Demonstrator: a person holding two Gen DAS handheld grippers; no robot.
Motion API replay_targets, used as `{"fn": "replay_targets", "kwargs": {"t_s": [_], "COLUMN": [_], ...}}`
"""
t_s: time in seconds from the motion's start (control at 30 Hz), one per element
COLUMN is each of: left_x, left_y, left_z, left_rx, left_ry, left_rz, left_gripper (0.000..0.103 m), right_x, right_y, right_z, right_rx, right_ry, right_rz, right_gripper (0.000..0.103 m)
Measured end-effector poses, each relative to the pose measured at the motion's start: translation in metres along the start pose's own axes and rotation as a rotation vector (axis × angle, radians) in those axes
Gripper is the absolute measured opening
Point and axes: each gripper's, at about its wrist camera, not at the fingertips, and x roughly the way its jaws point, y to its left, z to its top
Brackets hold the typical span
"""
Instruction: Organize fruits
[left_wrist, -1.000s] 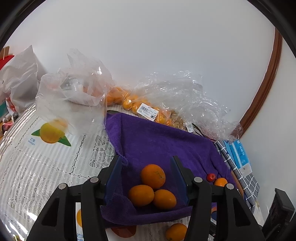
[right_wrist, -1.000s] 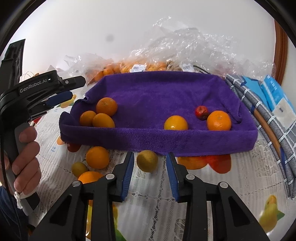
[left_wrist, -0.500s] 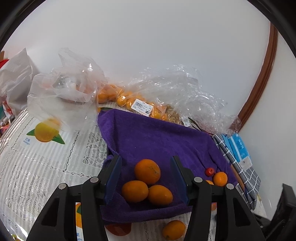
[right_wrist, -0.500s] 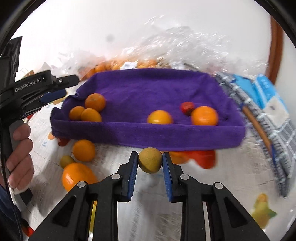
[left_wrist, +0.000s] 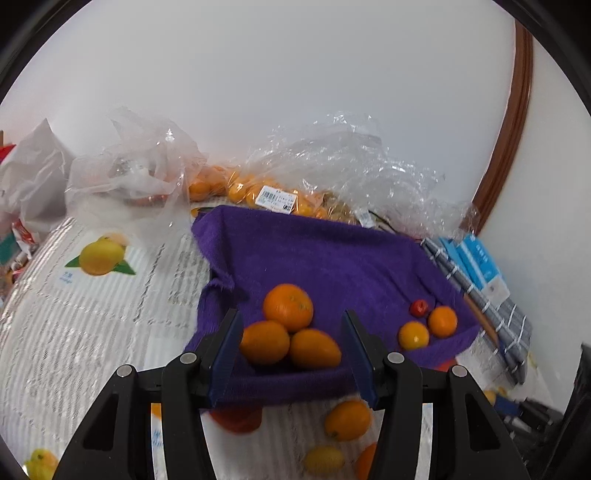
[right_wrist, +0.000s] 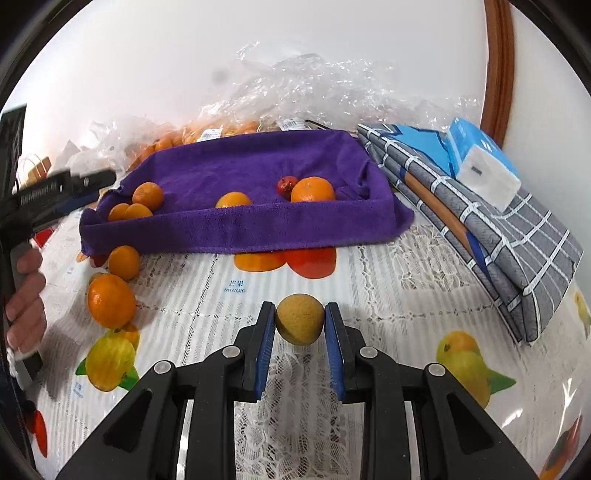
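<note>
My right gripper (right_wrist: 300, 319) is shut on a dull yellow-green round fruit (right_wrist: 300, 323) and holds it above the tablecloth, in front of the purple towel-lined tray (right_wrist: 236, 229). The tray holds three oranges at its left end (right_wrist: 137, 201), one in the middle (right_wrist: 233, 199), and an orange (right_wrist: 312, 189) beside a small red fruit (right_wrist: 286, 183). My left gripper (left_wrist: 291, 334) is open and empty, hovering over the tray's left end (left_wrist: 332, 258) with the three oranges (left_wrist: 288, 306) between its fingers. Loose oranges (right_wrist: 110, 300) lie left of the tray's front.
Clear plastic bags of small oranges (left_wrist: 273, 192) lie behind the tray. A folded grey checked cloth with a tissue pack (right_wrist: 480, 166) lies right of it. White bags (left_wrist: 33, 184) stand at the far left. A fruit-print lace tablecloth (right_wrist: 388, 288) covers the table.
My right gripper closed on the yellow-green fruit, lifted it and drew back from the tray. My left gripper rose slightly over the three oranges.
</note>
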Motion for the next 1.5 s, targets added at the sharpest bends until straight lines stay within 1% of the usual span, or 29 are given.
{"fn": "replay_targets", "kwargs": {"t_s": [0.2, 0.27, 0.3, 0.33, 0.4, 0.47, 0.53, 0.6, 0.67, 0.77, 0.83, 0.9, 0.97, 1.0, 1.17, 1.33, 1.4, 1.5], "left_x": [-0.028, -0.034, -0.036, -0.036, -0.034, -0.032, -0.028, -0.023, -0.022, -0.018, -0.015, -0.01, -0.006, -0.006, -0.009, -0.024, -0.027, -0.03], "left_y": [0.002, 0.004, 0.006, 0.008, 0.007, 0.002, -0.006, -0.013, -0.016, -0.015, -0.013, -0.011, -0.011, -0.012, -0.014, 0.001, 0.004, 0.007], "left_z": [-0.021, -0.028, -0.032, -0.037, -0.045, -0.053, -0.057, -0.06, -0.061, -0.058, -0.057, -0.057, -0.059, -0.059, -0.061, -0.058, -0.055, -0.046], "left_rx": [0.05, 0.046, 0.04, 0.035, 0.029, 0.046, 0.083, 0.12, 0.133, 0.111, 0.1, 0.086, 0.083, 0.09, 0.094, 0.025, 0.01, -0.021], "left_ry": [-0.002, 0.008, 0.025, 0.062, 0.108, 0.128, 0.144, 0.167, 0.173, 0.178, 0.188, 0.212, 0.229, 0.233, 0.224, 0.161, 0.143, 0.123], "left_rz": [0.027, 0.023, 0.006, -0.034, -0.08, -0.077, -0.071, -0.076, -0.08, -0.072, -0.071, -0.07, -0.08, -0.075, -0.096, -0.107, -0.107, -0.104], "left_gripper": [0.052, 0.052, 0.052, 0.052, 0.052, 0.052, 0.049, 0.049, 0.044, 0.04, 0.029, 0.028, 0.023, 0.023, 0.023, 0.023, 0.023, 0.023], "right_x": [-0.005, -0.005, -0.005, -0.005, -0.005, -0.005, -0.006, -0.007, -0.008, -0.009, -0.008, -0.007, -0.006, -0.006, -0.006, -0.009, -0.01, -0.009], "right_y": [-0.005, -0.007, -0.007, -0.007, -0.006, -0.007, -0.01, -0.013, -0.017, -0.021, -0.02, -0.019, -0.018, -0.017, -0.017, -0.019, -0.019, -0.016], "right_z": [-0.003, -0.003, -0.004, -0.004, -0.004, -0.004, -0.004, -0.004, -0.005, -0.005, -0.004, -0.004, -0.004, -0.004, -0.005, -0.005, -0.005, 0.0], "right_rx": [0.034, 0.042, 0.041, 0.039, 0.037, 0.042, 0.056, 0.073, 0.091, 0.113, 0.112, 0.104, 0.099, 0.099, 0.1, 0.11, 0.106, 0.086], "right_ry": [-0.014, -0.013, -0.012, -0.011, -0.011, -0.013, -0.018, -0.024, -0.032, -0.038, -0.033, -0.027, -0.025, -0.025, -0.027, -0.037, -0.044, -0.04], "right_rz": [0.02, 0.021, 0.021, 0.022, 0.024, 0.034, 0.04, 0.044, 0.053, 0.057, 0.059, 0.062, 0.064, 0.064, 0.061, 0.056, 0.073, 0.045], "right_gripper": [0.027, 0.027, 0.027, 0.027, 0.027, 0.027, 0.027, 0.027, 0.027, 0.027, 0.027, 0.027, 0.027, 0.027, 0.027, 0.027, 0.027, 0.027]}}
